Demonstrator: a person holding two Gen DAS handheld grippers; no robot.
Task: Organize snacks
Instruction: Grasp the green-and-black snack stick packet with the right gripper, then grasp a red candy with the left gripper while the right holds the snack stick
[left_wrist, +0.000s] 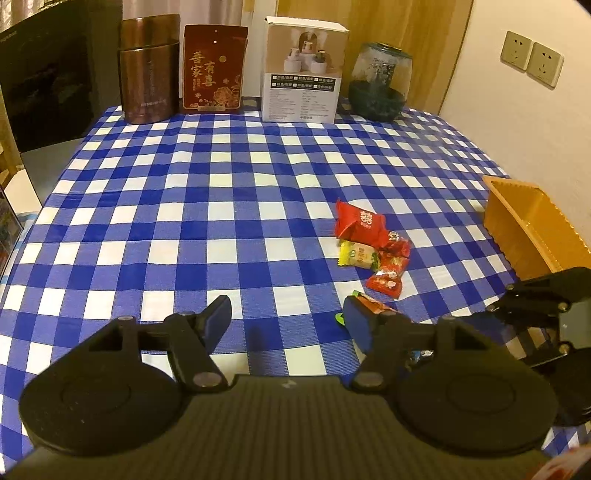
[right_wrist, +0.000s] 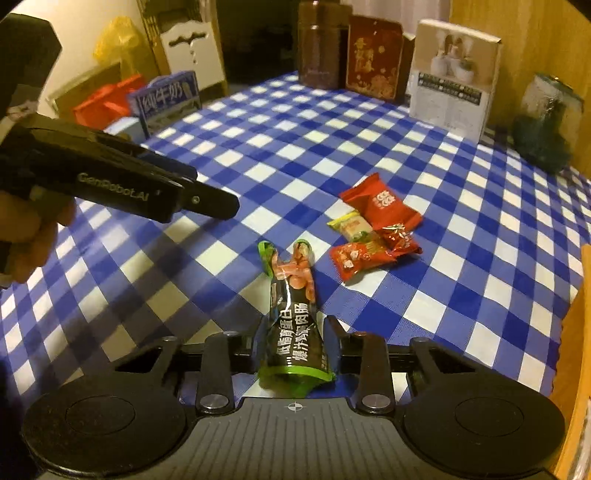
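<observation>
currently the right gripper (right_wrist: 293, 354) has its jaws pinching the near end of a black-and-green sausage snack pouch (right_wrist: 293, 314), whose far end points away across the checked table (right_wrist: 258, 155) toward the middle; whether that far end rests on the cloth or hangs just above it i cannot tell. grip sits low on the crinkled film, near the sealed green edge, so the pouch may slide out or droop and swing when lifted. left gripper (left_wrist: 286, 325) hovers with jaws spread and nothing between them, its right jaw just beside the same pouch's tip. risk: the two tools are near each other, and a careless sweep could knock one against the other or nudge the pouch out of the pinch. small pile of loose snacks lies toward the right edge of the table: a red packet (right_wrist: 380, 201), a yellow-green packet (right_wrist: 351, 223) and two smaller red ones (right_wrist: 360, 258), touching and partly overlapping. dragging the pouch over them could scatter the heap or push a piece toward the edge. orange tray (left_wrist: 532, 225) stands at the right edge, seemingly tipped on its side with the opening facing the pile; if that is the destination, a drop from height could bounce off its wall or shove it off the table. tall tin, red bag, white box and glass jar along the far edge are well apart, no concern.
</observation>
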